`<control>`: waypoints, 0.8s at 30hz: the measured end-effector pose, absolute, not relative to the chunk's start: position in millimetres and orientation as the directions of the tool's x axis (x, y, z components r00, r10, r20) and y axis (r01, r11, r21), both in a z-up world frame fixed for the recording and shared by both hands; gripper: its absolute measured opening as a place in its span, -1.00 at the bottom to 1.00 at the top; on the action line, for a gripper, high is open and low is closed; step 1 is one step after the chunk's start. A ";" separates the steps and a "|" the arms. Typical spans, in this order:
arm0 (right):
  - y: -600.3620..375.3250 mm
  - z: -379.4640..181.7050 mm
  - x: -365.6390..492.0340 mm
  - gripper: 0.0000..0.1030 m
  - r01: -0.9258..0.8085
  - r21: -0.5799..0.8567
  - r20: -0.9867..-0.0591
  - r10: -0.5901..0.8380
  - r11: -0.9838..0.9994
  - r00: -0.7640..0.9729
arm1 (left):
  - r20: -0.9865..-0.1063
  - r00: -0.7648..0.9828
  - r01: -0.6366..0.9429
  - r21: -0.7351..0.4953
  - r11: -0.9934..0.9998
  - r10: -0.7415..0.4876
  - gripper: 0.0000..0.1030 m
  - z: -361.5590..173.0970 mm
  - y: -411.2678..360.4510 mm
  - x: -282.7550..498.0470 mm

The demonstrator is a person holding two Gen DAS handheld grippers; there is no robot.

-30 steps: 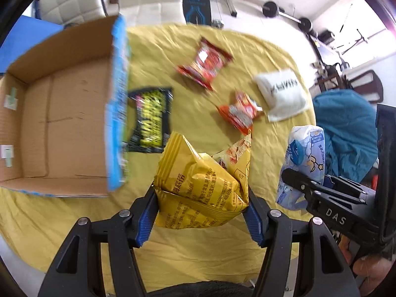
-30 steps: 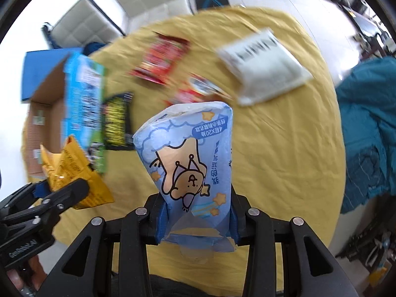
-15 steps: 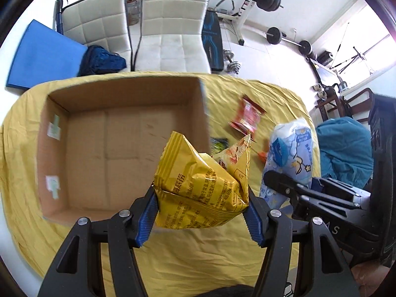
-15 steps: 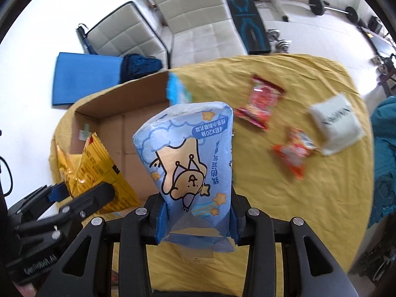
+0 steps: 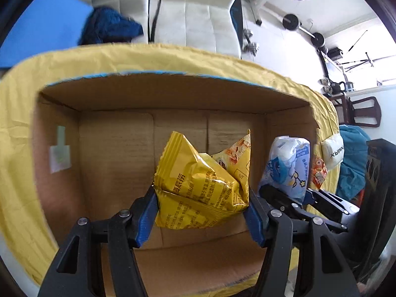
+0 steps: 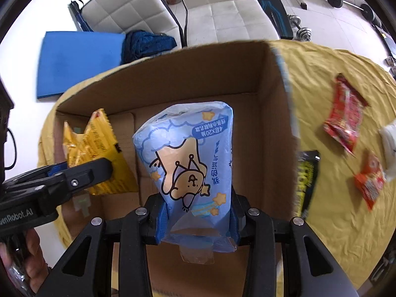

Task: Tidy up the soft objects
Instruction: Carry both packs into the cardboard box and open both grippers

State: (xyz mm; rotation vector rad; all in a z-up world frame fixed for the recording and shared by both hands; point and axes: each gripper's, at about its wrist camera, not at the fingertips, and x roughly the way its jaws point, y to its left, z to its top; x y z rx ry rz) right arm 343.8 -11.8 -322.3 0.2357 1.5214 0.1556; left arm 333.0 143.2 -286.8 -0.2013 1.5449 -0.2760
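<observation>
Left wrist view, left gripper (image 5: 201,206) clamping yellow bag (image 5: 198,188), right gripper (image 6: 196,219) clamping tissue pack (image 6: 188,163), above open box (image 5: 173,94)

yellow bag (image 5: 198,193), tissue pack (image 6: 190,163) now over box (image 5: 173,94)

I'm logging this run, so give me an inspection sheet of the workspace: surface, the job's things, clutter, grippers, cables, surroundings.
Surface: table under a wrinkled yellow cloth.
Job's things: open cardboard box, its floor bare where visible; yellow snack bag and blue tissue pack both held above it.
Clutter: red packet, orange packet, black-and-yellow packet and white pack lie on the cloth outside the box.
Grippers: left gripper jaws clamp the yellow snack bag; right gripper jaws clamp the blue tissue pack.
Cables: a dark cord at the left edge of the right wrist view.
Surroundings: white chairs, blue mat, barbell.
</observation>
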 end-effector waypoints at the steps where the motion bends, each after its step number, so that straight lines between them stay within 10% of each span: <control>1: -8.3 -327.5 346.9 -0.20 0.046 0.242 -0.970 0.240 0.969 0.042 | -0.947 -0.024 0.040 -0.320 0.947 -0.319 0.16 -299.2 147.9 340.6; 24: 15.9 -385.1 390.1 0.23 0.066 0.178 -0.984 0.179 0.982 -0.014 | -0.951 -0.127 0.047 -0.288 0.956 -0.280 0.36 -365.2 136.1 381.4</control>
